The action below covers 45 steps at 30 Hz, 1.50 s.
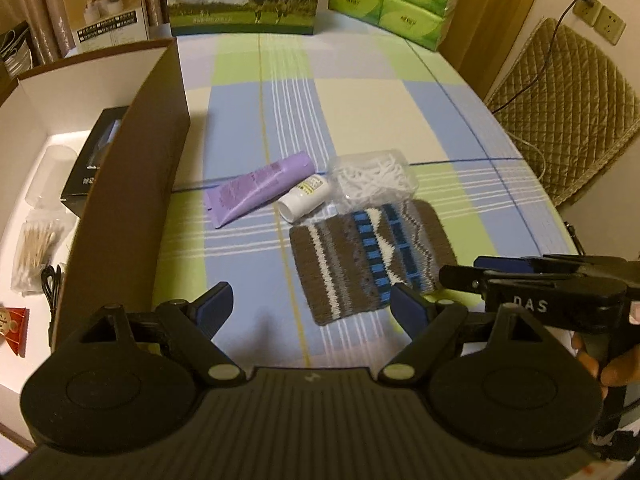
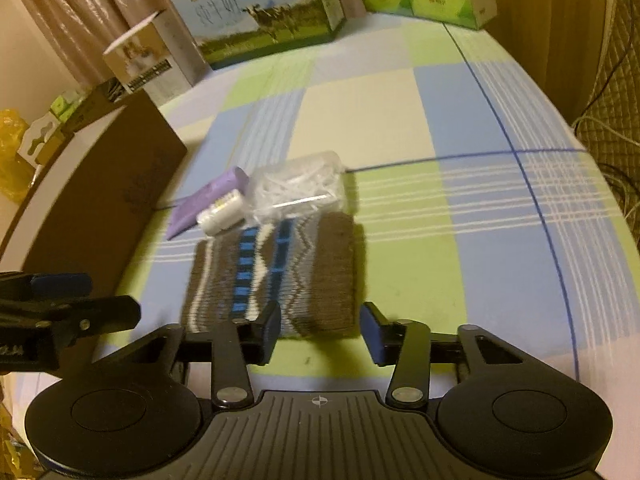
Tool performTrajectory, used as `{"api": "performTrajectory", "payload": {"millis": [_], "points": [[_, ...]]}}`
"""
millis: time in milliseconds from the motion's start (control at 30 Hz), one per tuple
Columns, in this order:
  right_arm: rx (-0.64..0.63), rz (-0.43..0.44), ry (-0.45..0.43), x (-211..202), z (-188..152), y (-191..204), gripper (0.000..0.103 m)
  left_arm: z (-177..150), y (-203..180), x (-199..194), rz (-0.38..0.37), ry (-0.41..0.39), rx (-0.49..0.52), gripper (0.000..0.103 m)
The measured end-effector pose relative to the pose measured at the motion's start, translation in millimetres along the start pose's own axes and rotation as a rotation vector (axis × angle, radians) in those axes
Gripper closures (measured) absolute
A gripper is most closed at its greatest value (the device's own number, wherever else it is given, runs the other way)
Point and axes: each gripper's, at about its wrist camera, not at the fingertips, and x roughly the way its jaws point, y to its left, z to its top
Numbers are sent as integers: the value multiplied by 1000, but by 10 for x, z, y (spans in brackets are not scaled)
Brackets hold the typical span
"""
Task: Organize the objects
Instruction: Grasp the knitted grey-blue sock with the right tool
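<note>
Tongs blur; knit cloth partly hidden behind them.

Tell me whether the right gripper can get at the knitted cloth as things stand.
Probably yes. The right gripper hangs just short of the knitted cloth, jaws apart and empty. Nothing lies between them; the white bottle and clear box sit at the cloth's far edge.

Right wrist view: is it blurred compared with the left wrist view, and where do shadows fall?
Right wrist view: motion-blurred, the knitted cloth smeared. Left wrist view: sharper, the purple tube crisp, a shadow beside the cardboard box; both bend straight lines.
</note>
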Motion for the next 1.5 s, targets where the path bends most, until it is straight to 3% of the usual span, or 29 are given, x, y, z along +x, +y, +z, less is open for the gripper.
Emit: {"api": "performTrajectory", "payload": {"millis": [100, 167, 300, 500, 633, 667, 733, 767, 800, 833, 900, 967, 1033, 1067, 1100, 1200, 1433, 1500], "points": [[33, 18, 1, 72, -17, -84, 68, -8, 3, 67, 9, 15, -1, 20], [46, 41, 13, 103, -28, -112, 84, -19, 7, 101, 14, 26, -4, 20], [34, 34, -6, -22, -59, -140, 100, -33, 12, 145, 21, 38, 2, 20], [73, -11, 1, -334, -217, -344, 103, -62, 33, 183, 14, 51, 15, 20], [15, -45, -5, -475, -289, -384, 103, -103, 57, 195, 7, 60, 22, 20], [11, -35, -4, -465, -277, -380, 101, -110, 66, 195, 5, 62, 21, 20], [48, 5, -22, -415, -233, -377, 64, -114, 81, 219, 9, 65, 19, 20], [74, 29, -48, -390, -217, -370, 30, -116, 84, 229, 14, 67, 18, 20], [86, 64, -74, -358, -201, -349, 28, -118, 88, 239, 18, 69, 16, 20], [84, 79, -74, -290, -166, -297, 29, -117, 91, 245, 21, 69, 13, 20], [60, 73, -54, -146, -110, -193, 43, -117, 99, 247, 25, 68, 8, 20], [30, 79, -40, 8, -76, -106, 51, -121, 112, 242, 31, 66, 3, 20], [11, 50, -35, 111, -62, -65, 68, -126, 132, 240, 37, 67, -3, 20], [1, 49, -37, 120, -58, -62, 85, -130, 142, 236, 41, 68, -7, 20], [-3, 48, -38, 106, -53, -63, 90, -133, 150, 232, 44, 67, -9, 20], [-9, 41, -52, -23, -84, -97, 93, -145, 170, 221, 45, 66, -15, 20], [114, -47, -45, -471, -278, -482, 93, -159, 174, 243, 38, 73, -16, 20], [51, -52, -20, -570, -340, -497, 85, -158, 156, 261, 36, 77, -9, 20]]}}
